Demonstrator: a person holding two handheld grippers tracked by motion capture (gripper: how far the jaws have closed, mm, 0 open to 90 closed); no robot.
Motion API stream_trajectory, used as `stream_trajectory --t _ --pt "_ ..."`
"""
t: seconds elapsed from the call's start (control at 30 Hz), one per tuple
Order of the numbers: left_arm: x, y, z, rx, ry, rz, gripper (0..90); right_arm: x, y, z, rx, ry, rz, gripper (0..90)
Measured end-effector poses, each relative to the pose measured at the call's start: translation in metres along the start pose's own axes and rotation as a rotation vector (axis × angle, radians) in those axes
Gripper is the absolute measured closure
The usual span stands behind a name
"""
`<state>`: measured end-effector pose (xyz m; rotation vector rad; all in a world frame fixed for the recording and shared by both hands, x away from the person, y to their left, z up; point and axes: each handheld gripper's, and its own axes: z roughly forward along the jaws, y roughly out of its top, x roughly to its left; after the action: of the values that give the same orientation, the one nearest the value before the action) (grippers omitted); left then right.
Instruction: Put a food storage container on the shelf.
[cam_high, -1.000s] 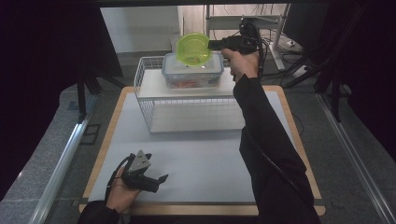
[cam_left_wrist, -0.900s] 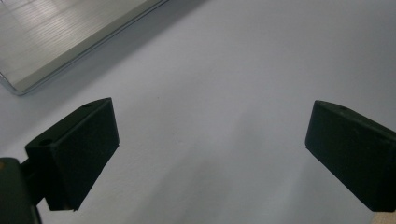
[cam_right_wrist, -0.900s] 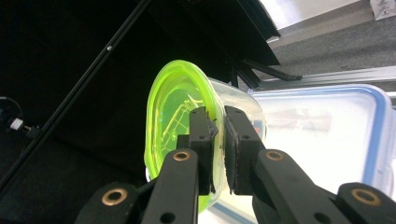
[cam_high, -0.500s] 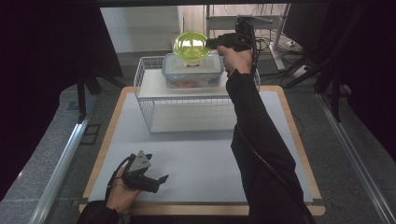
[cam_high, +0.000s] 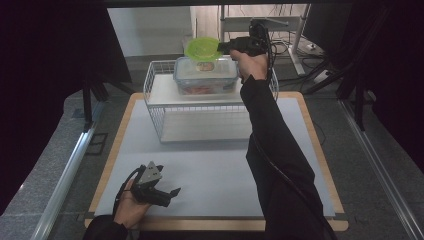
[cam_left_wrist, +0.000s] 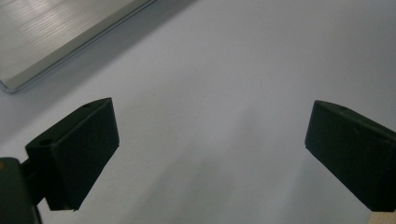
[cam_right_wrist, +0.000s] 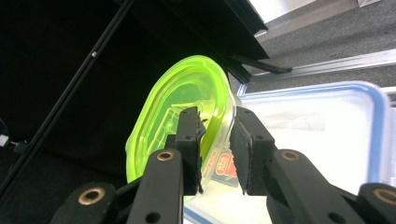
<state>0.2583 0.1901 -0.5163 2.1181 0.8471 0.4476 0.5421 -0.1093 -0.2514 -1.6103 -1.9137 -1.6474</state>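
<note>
— Since the earlier frame, what has been moved?

— Lowered and tipped flatter is the green-lidded container; it had been held up on edge above the blue-rimmed storage box, and it is now brought down onto that box's lid, on the top shelf of the white wire rack; the left gripper has been kept where it was.

— From left to right, how are the jaws set?

— At the near left of the tabletop, the left gripper is rested with its jaws spread wide over bare surface and nothing between them; at the far right, the right gripper is seen with its jaws narrow and the container's rim between them; they have just been opening, and in the right gripper view a gap is seen beside the rim, so the grip is judged to be released or nearly so.

— How much is done?

— The stacking is judged almost finished; what is left is for the container to be let go fully and the right gripper drawn back; whether it sits flat cannot be told.
</note>
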Motion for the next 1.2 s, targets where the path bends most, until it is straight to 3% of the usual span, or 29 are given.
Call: stream_trajectory --t 0.3,0.43,0.77,0.97,1.1,1.2 --pt "0.000 0.000 0.000 0.003 0.000 0.007 2.9 0.002 -0.002 0.001 -0.017 -0.026 -0.015 65.7" --pt "0.000 0.000 0.001 0.008 0.000 0.006 2.9 0.005 -0.001 0.000 -0.031 -0.040 -0.045 59.2" --pt "-0.001 0.000 0.002 0.014 0.001 0.010 2.9 0.014 -0.002 -0.008 -0.013 -0.090 -0.210 32.8" --pt "-0.001 0.001 0.002 0.015 0.002 0.016 2.9 0.022 -0.009 -0.014 -0.006 -0.109 -0.312 21.8" --pt "-0.001 0.001 0.002 0.014 0.004 0.018 2.9 0.025 -0.022 -0.021 -0.004 -0.089 -0.367 16.8" --pt "-0.001 0.001 0.003 0.016 0.005 0.018 2.8 0.023 -0.046 -0.028 0.005 -0.080 -0.442 12.9"
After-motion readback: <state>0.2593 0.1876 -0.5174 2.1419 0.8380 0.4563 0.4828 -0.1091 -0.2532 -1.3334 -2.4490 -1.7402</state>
